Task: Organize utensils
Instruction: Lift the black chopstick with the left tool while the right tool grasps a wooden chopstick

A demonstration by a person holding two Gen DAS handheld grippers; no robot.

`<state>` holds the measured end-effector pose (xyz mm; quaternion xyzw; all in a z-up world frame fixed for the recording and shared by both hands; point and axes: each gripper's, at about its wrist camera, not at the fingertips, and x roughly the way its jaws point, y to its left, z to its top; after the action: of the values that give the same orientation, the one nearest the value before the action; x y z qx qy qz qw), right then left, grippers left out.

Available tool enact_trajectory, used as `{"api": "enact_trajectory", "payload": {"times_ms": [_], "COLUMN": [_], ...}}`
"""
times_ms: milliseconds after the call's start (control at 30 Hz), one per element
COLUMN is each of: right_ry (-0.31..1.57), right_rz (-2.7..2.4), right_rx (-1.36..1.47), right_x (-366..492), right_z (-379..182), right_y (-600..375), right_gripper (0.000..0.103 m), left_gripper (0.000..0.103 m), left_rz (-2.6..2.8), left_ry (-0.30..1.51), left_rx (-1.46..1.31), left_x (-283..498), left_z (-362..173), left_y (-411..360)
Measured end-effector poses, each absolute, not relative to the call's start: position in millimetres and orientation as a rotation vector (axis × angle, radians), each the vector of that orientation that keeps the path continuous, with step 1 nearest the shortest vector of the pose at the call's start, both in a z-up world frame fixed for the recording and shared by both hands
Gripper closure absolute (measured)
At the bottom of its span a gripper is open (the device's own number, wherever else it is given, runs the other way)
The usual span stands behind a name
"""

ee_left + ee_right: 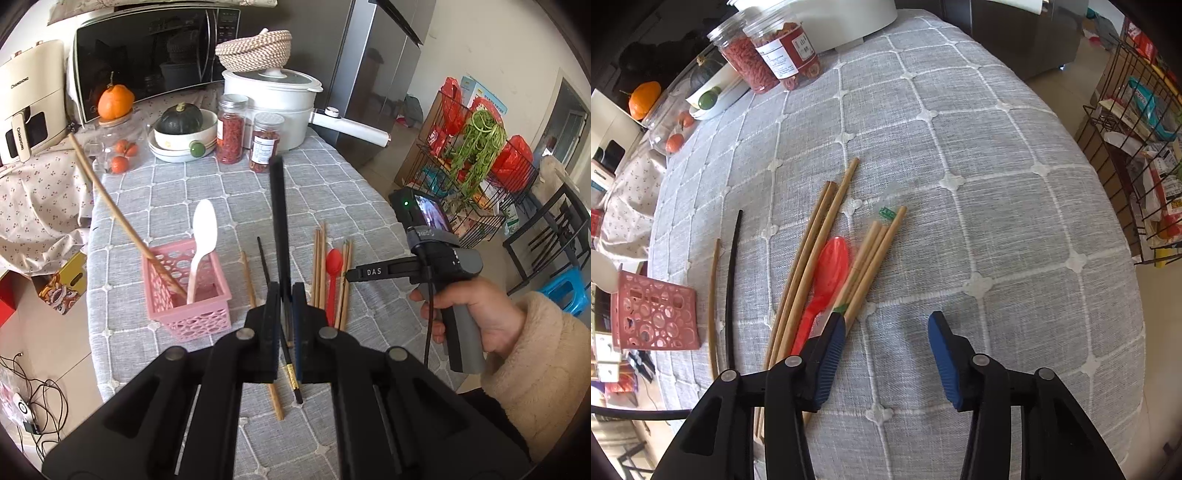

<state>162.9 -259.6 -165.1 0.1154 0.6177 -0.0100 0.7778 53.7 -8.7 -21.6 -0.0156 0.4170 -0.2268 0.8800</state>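
My left gripper (286, 295) is shut on a black chopstick (277, 221) and holds it up above the table, pointing away from me. A pink basket (192, 314) stands to its left and holds a white spoon (203, 236) and a wooden chopstick (110, 206). A second black chopstick (267, 273) and a wooden chopstick (248, 277) lie on the cloth below. My right gripper (886, 325) is open just above the cloth, right of several wooden chopsticks (812, 251) and a red spoon (827, 273). The basket also shows in the right wrist view (653, 314).
A grey checked tablecloth (960, 147) covers the table. Two jars (243, 133), a bowl with a squash (184, 129), a white pot (273, 103) and a microwave (147, 55) stand at the back. A wire rack (476, 155) stands right of the table.
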Motion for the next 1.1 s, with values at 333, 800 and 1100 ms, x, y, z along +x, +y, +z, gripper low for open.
{"api": "enact_trajectory", "payload": {"times_ms": [333,800,1100], "right_ry": [1.347,1.357,1.275], "right_rz": [-0.053,-0.080,-0.056], "right_rx": [0.141,0.164,0.303], "right_x": [167.4,169.3,156.1], "right_z": [-168.4,-170.6,-153.2], "right_y": [-231.9,-239.7,-273.6], "right_gripper": [0.064,0.096,0.096], "left_gripper": [0.097,0.097,0.097], "left_rz": [-0.453,-0.442,-0.431], "left_ry": [0.855,0.839,0.777], "left_rx": [-0.027,-0.043,-0.060], "left_x": [47.9,48.9,45.6], "left_z": [-20.6,-18.9,-5.5], "left_y": [4.8,9.9,13.1]}}
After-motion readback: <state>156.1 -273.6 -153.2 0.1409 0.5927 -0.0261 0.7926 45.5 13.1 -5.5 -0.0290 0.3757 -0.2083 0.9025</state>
